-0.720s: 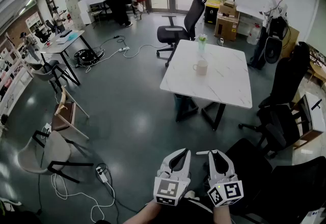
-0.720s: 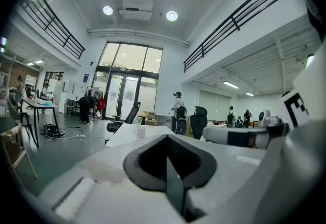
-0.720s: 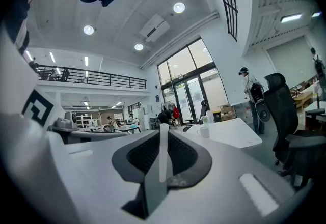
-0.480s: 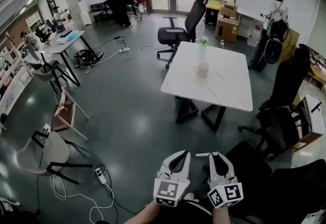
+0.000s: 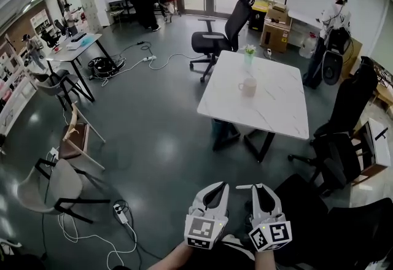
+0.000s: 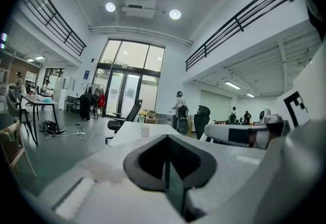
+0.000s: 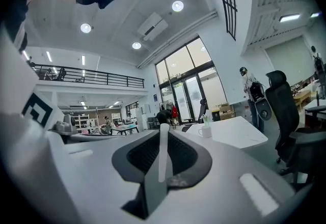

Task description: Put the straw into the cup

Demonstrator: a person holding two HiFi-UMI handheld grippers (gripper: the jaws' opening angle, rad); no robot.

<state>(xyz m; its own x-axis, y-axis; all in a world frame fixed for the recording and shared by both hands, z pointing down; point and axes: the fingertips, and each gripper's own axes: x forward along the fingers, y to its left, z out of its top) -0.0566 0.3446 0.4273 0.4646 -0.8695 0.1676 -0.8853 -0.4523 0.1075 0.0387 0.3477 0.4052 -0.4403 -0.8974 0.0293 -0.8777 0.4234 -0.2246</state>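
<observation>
A white mug point(image 5: 248, 86) stands on the white marble table point(image 5: 276, 109) far ahead of me; it also shows small in the left gripper view point(image 6: 144, 130) and the right gripper view point(image 7: 205, 131). My right gripper point(image 5: 258, 189) is held low at the bottom of the head view, shut on a thin white straw point(image 7: 163, 150) that stands up between its jaws. Beside it on the left, my left gripper point(image 5: 215, 189) is shut with nothing in it point(image 6: 167, 167). Both point level toward the table, several steps short of it.
A small vase with a flower point(image 5: 249, 54) stands behind the mug. Black office chairs point(image 5: 218, 32) point(image 5: 344, 140) ring the table. Cables and a power strip point(image 5: 120, 212) lie on the floor at left, near a grey chair point(image 5: 52, 186). A person point(image 5: 334, 20) stands at back right.
The head view has crept a little toward the table, which now sits slightly lower and to the right. Both grippers keep their place and grip.
</observation>
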